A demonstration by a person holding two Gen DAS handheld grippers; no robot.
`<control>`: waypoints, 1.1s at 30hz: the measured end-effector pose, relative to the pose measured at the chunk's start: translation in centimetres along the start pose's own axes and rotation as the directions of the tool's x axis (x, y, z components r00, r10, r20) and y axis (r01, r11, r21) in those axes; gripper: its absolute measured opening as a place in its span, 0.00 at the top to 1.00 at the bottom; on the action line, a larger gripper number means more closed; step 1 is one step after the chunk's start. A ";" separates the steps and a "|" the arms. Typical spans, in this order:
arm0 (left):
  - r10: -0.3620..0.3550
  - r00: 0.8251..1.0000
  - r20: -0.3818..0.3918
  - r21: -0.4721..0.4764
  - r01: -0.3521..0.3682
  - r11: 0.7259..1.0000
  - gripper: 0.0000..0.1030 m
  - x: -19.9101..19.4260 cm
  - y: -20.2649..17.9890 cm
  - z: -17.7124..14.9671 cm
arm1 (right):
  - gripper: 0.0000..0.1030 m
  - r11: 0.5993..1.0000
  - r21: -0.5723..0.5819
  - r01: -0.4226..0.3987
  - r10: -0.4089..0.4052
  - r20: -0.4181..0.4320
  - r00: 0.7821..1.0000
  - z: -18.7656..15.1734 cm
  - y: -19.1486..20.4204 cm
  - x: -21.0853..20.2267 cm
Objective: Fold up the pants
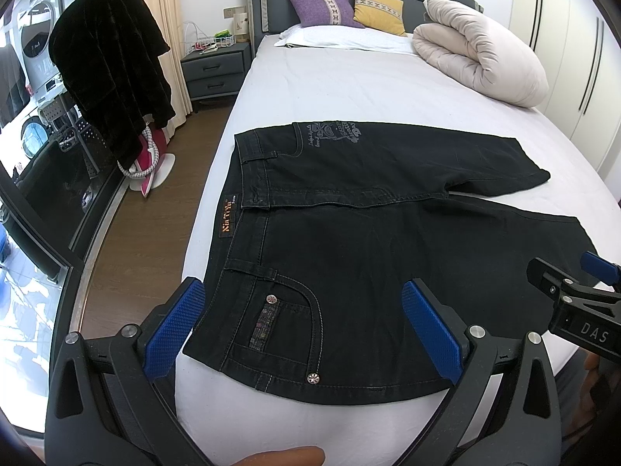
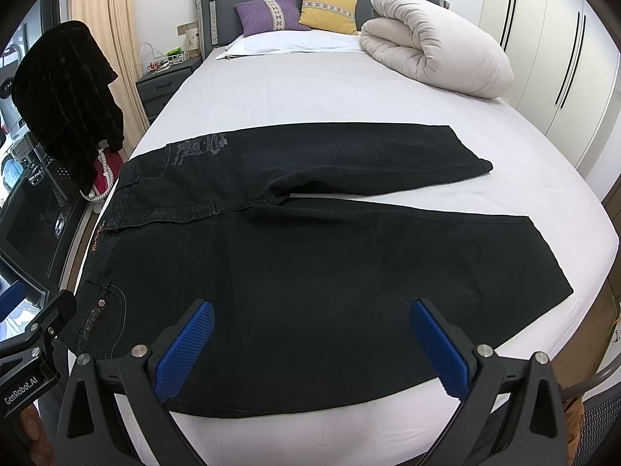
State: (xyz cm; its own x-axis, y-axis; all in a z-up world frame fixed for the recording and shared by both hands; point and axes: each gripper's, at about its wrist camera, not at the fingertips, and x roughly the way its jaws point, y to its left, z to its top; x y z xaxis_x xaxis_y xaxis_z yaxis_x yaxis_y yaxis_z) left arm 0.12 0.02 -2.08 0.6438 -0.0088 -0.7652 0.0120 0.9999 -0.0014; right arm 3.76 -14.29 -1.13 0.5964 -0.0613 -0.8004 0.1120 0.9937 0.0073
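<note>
Pants: one pair of black pants in thick denim, lying flat on the white sheet of the bed, waist to the left, two legs spread to the right.
Pocket: curved, with pale stitches and two small shiny studs.
Pillows: two square ones, purple and yellow.
Blanket: one puffy cream blanket, rolled up.
Left gripper: two bumpy blue pads, spread wide, holding nothing, low over the pocket.
Right gripper: two blue pads, spread wide, holding nothing, over the near leg.
</note>
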 end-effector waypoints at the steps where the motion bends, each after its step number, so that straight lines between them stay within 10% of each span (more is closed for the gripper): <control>1: 0.000 1.000 0.000 0.000 0.000 1.000 0.00 0.0 0.0 0.0 | 0.00 1.000 0.000 0.001 -0.001 0.000 1.000 0.0 0.0 0.0; 21: -0.003 1.000 -0.004 0.012 0.003 1.000 0.00 0.2 -0.2 0.0 | 0.00 1.000 0.000 -0.001 0.001 -0.004 1.000 0.2 -0.3 -0.1; 33: -0.216 0.972 -0.094 -0.124 0.204 0.971 0.00 3.6 1.7 0.3 | 0.00 0.997 0.014 -0.069 0.069 0.029 0.997 -1.2 0.4 1.1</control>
State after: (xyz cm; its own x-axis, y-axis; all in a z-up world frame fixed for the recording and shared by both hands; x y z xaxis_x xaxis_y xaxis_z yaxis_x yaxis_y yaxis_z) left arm 2.69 1.66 -4.61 0.5507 -0.2239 -0.8041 0.0478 0.9702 -0.2375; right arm 3.54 -13.84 -2.71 0.6256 0.0046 -0.7801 0.0815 0.9941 0.0712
